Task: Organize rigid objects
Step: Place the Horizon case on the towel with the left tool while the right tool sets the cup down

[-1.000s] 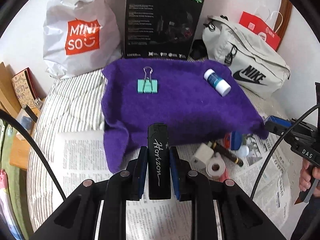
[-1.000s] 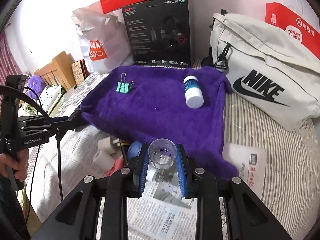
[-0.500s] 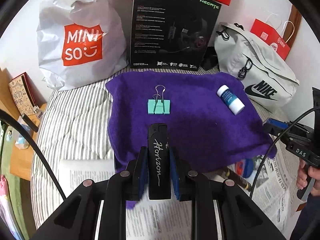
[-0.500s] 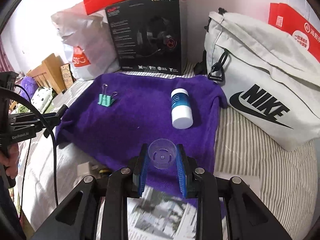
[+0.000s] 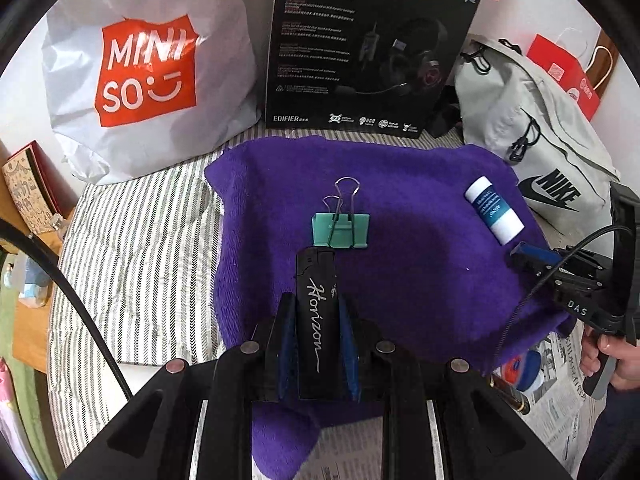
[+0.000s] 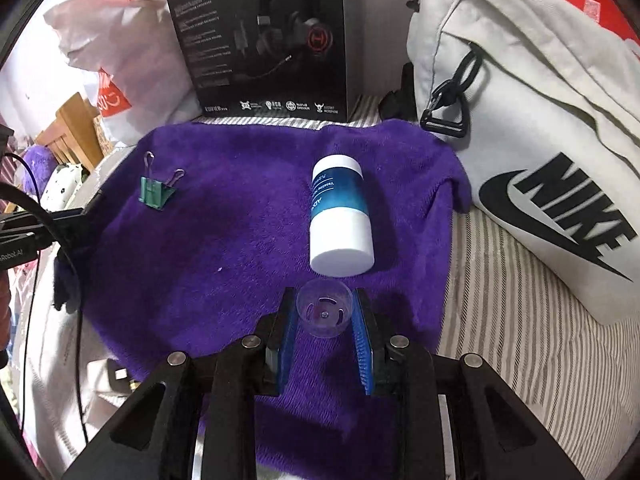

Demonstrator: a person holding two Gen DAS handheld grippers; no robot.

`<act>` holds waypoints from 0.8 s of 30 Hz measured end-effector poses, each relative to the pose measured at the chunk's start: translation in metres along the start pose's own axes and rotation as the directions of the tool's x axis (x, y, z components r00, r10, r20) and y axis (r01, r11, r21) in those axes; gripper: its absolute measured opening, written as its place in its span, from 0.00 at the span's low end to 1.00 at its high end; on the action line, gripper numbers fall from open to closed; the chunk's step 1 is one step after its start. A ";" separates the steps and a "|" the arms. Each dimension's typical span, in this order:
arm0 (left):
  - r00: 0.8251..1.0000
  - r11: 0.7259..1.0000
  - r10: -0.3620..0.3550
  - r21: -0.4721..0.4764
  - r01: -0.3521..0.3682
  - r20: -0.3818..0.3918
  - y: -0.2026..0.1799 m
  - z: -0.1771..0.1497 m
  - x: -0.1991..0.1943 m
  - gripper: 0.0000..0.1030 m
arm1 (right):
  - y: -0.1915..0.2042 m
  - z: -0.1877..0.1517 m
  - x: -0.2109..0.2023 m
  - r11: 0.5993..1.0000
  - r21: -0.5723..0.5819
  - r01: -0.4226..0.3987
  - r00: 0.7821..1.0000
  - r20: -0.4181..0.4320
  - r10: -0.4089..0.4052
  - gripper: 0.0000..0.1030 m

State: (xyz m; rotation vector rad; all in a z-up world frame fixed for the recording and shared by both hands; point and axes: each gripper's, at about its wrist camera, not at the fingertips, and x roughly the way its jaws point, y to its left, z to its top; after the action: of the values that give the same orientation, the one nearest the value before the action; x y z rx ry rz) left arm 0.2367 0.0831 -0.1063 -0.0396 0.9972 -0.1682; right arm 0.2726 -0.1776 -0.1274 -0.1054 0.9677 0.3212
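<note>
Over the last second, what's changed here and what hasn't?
Both grippers advanced over the purple towel: the left gripper carrying the black lighter toward the teal binder clip, the right gripper carrying the clear plastic cap toward the blue-and-white bottle. Clip and bottle stayed put; grips unchanged.

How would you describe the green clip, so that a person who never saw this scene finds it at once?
Look at the purple towel spread on the striped bed in front of the black headset box. The binder clip lies on its left part, apart from the white and blue bottle. It alone is mint green with wire handles.
</note>
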 end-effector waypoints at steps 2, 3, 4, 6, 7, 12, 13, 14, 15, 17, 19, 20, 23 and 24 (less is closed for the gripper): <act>1.000 1.000 -0.002 -0.001 0.002 -0.006 0.001 0.002 0.004 0.20 | -0.001 -0.001 0.007 1.000 -0.006 0.010 1.000 -0.008 -0.010 0.26; 1.000 1.000 -0.002 -0.001 0.002 -0.009 0.001 0.002 0.005 0.20 | -0.001 -0.001 0.008 1.000 -0.007 0.010 1.000 -0.004 -0.010 0.26; 1.000 1.000 -0.001 0.000 0.001 -0.013 0.000 0.003 0.007 0.20 | -0.002 -0.001 0.008 1.000 -0.009 0.008 1.000 0.001 -0.008 0.26; 1.000 1.000 0.002 0.002 -0.002 -0.019 0.000 0.005 0.010 0.20 | -0.002 -0.001 0.008 1.000 -0.008 0.005 1.000 0.002 -0.005 0.26; 1.000 1.000 0.003 0.001 -0.003 -0.022 0.000 0.006 0.011 0.20 | -0.002 -0.001 0.008 1.000 -0.012 0.006 1.000 0.000 -0.006 0.27; 0.999 1.000 0.010 -0.010 -0.011 -0.037 0.001 0.009 0.018 0.20 | 0.003 -0.005 0.006 0.999 -0.038 -0.013 1.000 -0.017 0.012 0.39; 0.999 1.000 0.014 -0.010 -0.014 -0.043 0.001 0.010 0.020 0.20 | 0.004 -0.006 0.005 0.999 -0.039 -0.002 1.000 -0.025 0.001 0.41; 0.999 1.000 0.017 -0.009 -0.018 -0.045 0.001 0.010 0.021 0.20 | 0.005 -0.007 0.002 0.999 -0.039 0.007 1.000 -0.026 -0.008 0.44; 0.999 1.000 0.023 -0.006 -0.023 -0.048 0.000 0.011 0.022 0.20 | 0.005 -0.007 0.000 0.999 -0.037 0.011 1.000 -0.024 -0.012 0.49; 0.998 0.999 0.033 -0.002 -0.033 -0.052 0.000 0.013 0.024 0.20 | 0.005 -0.009 -0.007 0.999 -0.031 0.018 1.000 -0.016 -0.019 0.53; 0.998 0.999 0.035 -0.003 -0.035 -0.056 0.001 0.016 0.028 0.20 | 0.005 -0.010 -0.016 1.000 -0.014 0.016 1.000 -0.006 -0.016 0.53; 0.997 0.999 0.038 -0.002 -0.038 -0.061 0.001 0.017 0.030 0.20 | 0.004 -0.011 -0.018 1.000 -0.010 0.016 1.000 -0.003 -0.016 0.53; 0.995 0.998 0.068 0.013 -0.067 -0.077 -0.001 0.019 0.038 0.20 | 0.005 -0.014 -0.028 1.000 0.001 0.019 1.000 0.006 -0.019 0.53; 0.994 0.998 0.069 0.015 -0.068 -0.083 -0.002 0.018 0.041 0.20 | 0.004 -0.015 -0.031 1.000 0.006 0.018 1.000 0.010 -0.018 0.53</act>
State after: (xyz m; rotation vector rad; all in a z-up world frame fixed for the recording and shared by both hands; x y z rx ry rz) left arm 0.2734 0.0737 -0.1300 0.0129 1.0793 -0.1143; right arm 0.2427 -0.1840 -0.1103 -0.1069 0.9571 0.3021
